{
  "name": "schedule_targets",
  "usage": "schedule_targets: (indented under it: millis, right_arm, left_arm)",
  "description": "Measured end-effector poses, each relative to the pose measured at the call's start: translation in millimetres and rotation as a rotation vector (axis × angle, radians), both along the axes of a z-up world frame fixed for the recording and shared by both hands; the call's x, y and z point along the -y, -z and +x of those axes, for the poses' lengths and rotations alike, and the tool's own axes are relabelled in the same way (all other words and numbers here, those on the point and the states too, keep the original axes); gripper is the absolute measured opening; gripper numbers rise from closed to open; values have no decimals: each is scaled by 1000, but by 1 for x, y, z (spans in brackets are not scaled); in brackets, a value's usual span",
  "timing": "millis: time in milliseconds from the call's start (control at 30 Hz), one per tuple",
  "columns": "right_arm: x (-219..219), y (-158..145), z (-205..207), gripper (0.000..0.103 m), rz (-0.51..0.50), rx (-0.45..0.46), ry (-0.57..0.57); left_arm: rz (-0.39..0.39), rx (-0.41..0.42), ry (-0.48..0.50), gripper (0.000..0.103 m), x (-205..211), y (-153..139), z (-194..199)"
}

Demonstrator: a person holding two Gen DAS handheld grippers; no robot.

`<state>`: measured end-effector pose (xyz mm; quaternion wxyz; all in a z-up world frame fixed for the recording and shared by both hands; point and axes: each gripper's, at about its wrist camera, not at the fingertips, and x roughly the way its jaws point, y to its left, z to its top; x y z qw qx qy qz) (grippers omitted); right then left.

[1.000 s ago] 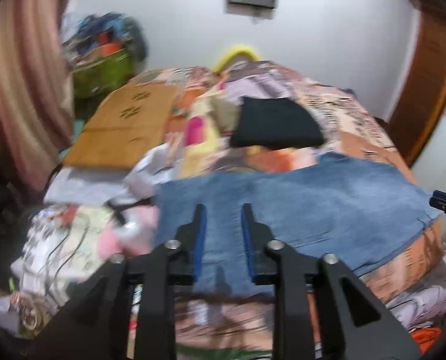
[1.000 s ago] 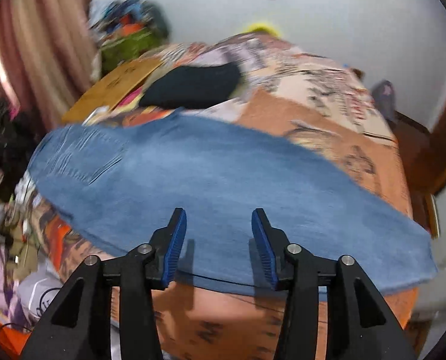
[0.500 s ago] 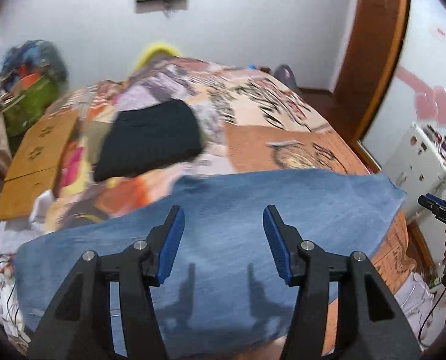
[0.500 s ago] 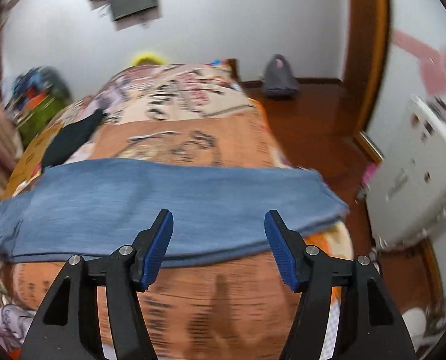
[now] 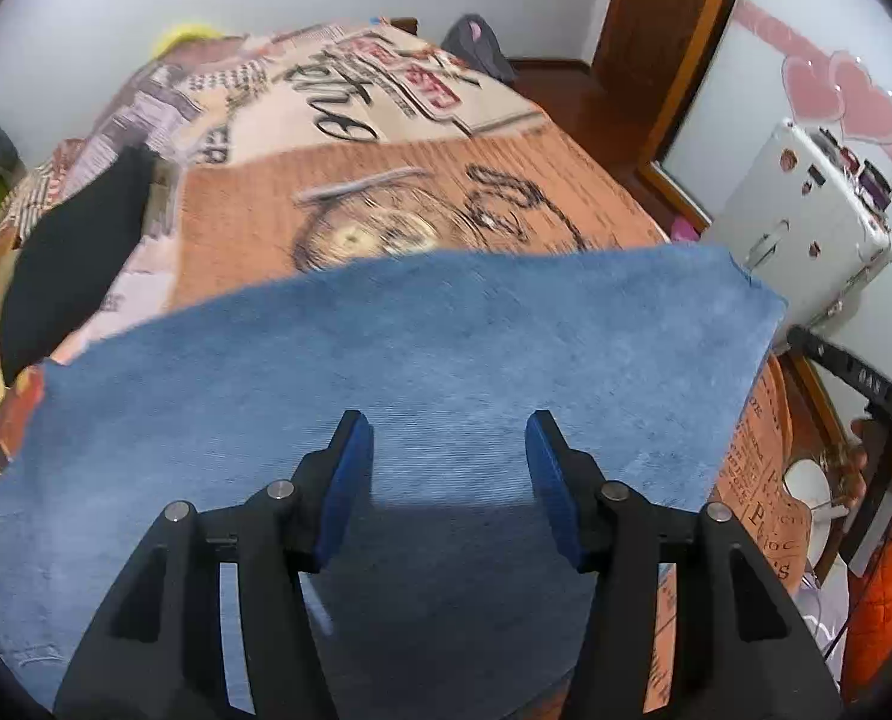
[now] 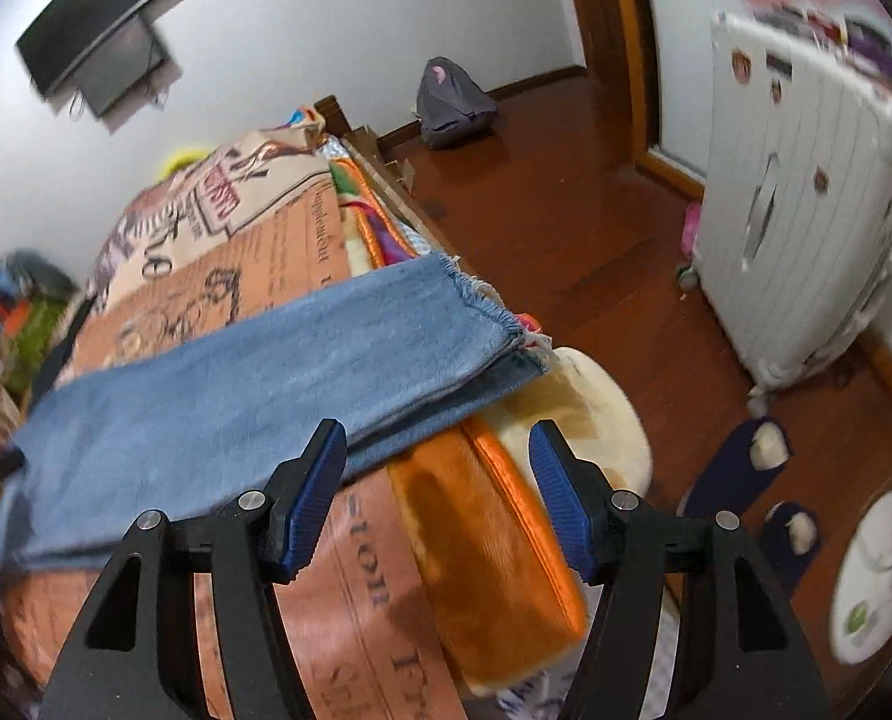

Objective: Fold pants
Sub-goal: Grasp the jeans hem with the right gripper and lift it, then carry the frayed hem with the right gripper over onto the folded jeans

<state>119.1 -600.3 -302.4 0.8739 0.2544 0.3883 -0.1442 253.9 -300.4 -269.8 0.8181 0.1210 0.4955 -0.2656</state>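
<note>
Left gripper (image 5: 446,438): blue-padded fingers (image 5: 350,468) spread apart, nothing between them, poised above the blue pants (image 5: 398,360) without touching. Right gripper (image 6: 437,450): fingers (image 6: 317,480) likewise parted and empty, the left pad just over the near edge of the pants, the right pad over the orange blanket edge (image 6: 482,540). Pants laid flat across the bed (image 5: 398,192), doubled leg on leg, frayed hems (image 6: 494,312) at the bed's right side beside the wooden floor (image 6: 566,228). Farther off: folded black garment (image 5: 74,252) on the bedspread, white suitcase (image 6: 806,228) by the wall, grey backpack (image 6: 449,99) on the floor.
</note>
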Motion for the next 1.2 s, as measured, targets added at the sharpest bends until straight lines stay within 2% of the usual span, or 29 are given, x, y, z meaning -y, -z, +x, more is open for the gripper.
schedule_targets:
  millis: [33, 200, 367, 467, 533, 567, 600, 633, 700, 767, 933, 1200]
  right_arm:
    - [4, 2, 3, 60, 23, 8, 7]
    - [14, 14, 19, 60, 59, 18, 44]
    - [26, 37, 26, 60, 155, -7, 79]
    - [33, 47, 24, 60, 223, 20, 98]
    - [36, 48, 28, 60, 228, 26, 100]
    - [38, 49, 30, 55, 228, 26, 99]
    - [40, 48, 32, 44, 231, 34, 104]
    - [41, 48, 34, 39, 237, 40, 109]
    - [43, 46, 35, 18, 244, 49, 114]
    - [41, 42, 38, 11, 221, 54, 116]
    - [34, 17, 36, 9, 135, 86, 99]
    - [21, -57, 37, 8, 58, 246, 41]
  left_arm:
    - [13, 25, -1, 57, 5, 1, -3]
    - [29, 44, 2, 67, 15, 5, -10]
    - [35, 47, 4, 71, 17, 5, -9]
    - [35, 49, 9, 76, 19, 8, -9]
    - [41, 55, 11, 79, 22, 9, -9]
    - [45, 58, 11, 80, 23, 9, -9]
    - [48, 63, 13, 80, 24, 10, -10]
    - [47, 65, 13, 80, 24, 10, -10]
    - [41, 62, 12, 80, 22, 9, -10]
    - [34, 59, 10, 80, 22, 9, -9]
    - [31, 58, 12, 80, 21, 9, -10]
    - [-8, 39, 17, 80, 16, 4, -15]
